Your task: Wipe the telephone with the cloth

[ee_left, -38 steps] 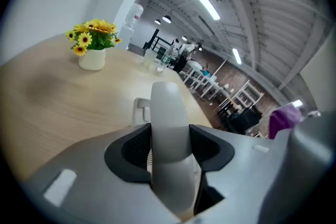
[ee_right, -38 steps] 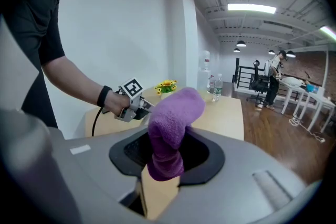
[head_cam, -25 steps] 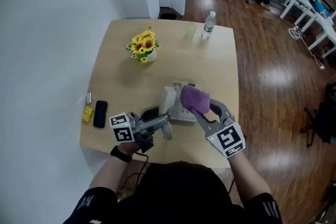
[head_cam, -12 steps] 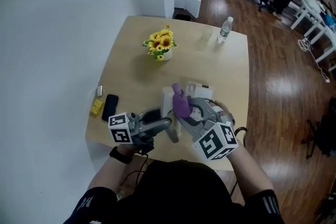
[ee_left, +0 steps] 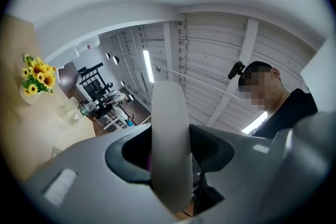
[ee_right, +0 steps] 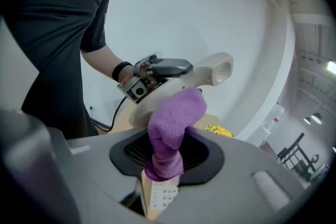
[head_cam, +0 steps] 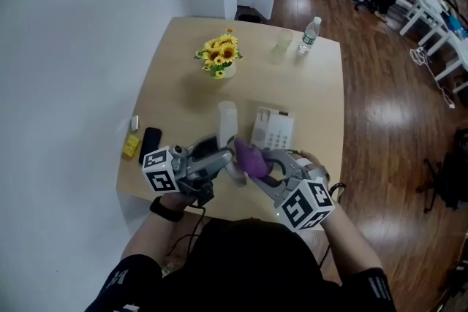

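Two things are held above the surface [head_cam: 183,84] in the head view: the left gripper [head_cam: 221,159] has the handset [head_cam: 228,120], and the right gripper [head_cam: 259,168] has the cloth [head_cam: 250,157], set against the handset's lower end. The base [head_cam: 273,129] lies just beyond. Left gripper view: jaws clamped on the handset. Right gripper view: jaws pinched on the cloth.

Fuzzy purple cloth [head_cam: 251,159]. Off-white plastic telephone base [head_cam: 273,129] and curved handset [head_cam: 227,120]. Yellow sunflower bunch [head_cam: 219,53], 12 o'clock. Black flat phone [head_cam: 150,145], yellow block [head_cam: 131,147], 9 o'clock. Pale wood table [head_cam: 314,99].
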`<state>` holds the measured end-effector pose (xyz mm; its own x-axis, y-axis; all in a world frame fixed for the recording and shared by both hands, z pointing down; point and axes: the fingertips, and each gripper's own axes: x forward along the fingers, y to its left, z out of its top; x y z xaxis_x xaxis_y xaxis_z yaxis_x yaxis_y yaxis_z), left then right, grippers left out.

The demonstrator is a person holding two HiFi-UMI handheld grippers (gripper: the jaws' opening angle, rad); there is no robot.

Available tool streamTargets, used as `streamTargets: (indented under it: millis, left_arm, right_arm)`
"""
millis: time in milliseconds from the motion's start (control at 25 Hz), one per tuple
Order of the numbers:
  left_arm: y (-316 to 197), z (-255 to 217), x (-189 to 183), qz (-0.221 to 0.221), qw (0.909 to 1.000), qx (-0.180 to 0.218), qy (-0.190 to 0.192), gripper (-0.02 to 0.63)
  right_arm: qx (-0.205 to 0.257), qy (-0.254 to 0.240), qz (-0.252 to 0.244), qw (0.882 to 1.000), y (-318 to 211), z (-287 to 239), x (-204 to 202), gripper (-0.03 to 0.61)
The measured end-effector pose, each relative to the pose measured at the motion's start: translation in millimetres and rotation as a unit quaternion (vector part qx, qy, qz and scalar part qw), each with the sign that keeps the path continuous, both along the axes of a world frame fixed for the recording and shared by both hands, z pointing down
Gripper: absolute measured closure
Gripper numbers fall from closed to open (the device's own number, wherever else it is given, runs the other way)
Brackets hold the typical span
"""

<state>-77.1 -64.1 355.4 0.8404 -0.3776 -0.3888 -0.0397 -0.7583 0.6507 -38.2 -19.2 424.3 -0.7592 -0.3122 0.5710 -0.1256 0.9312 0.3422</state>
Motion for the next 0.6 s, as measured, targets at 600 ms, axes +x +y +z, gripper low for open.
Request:
streamTargets:
  millis: [600]
  left_arm:
    - [-4.8, -12.7, -22.7, -0.045, 0.9945, -0.021, 0.092, 0.407]
  right_arm:
    - [-0.021, 0.034, -0.062, 0.997, 56.3, 28.5, -17.8, 0.446]
